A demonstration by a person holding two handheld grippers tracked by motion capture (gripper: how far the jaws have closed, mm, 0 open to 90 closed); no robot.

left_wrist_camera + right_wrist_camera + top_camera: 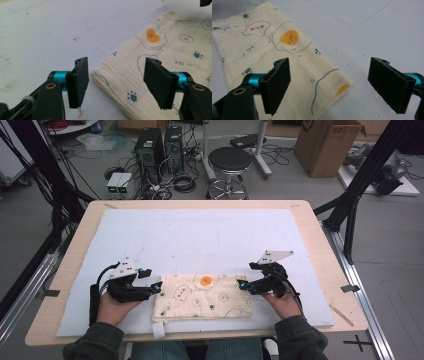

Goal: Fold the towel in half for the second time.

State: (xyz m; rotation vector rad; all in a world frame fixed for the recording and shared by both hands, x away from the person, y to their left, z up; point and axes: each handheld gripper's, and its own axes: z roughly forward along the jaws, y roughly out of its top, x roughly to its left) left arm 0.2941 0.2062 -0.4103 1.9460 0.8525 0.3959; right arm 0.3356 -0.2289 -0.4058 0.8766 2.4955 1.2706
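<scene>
Folded cream muslin cloth [202,297] printed with fried eggs and paw marks, lying flat on white foam mat [200,235] at near edge of table, long side left to right. Left gripper [156,288] released, jaws apart, straddling the cloth's left far corner without pressing it. Right gripper [242,284] likewise released, jaws wide around the right far corner. Placement judged deliberate: one gripper per corner, poised to pinch both together for a further fold.
</scene>
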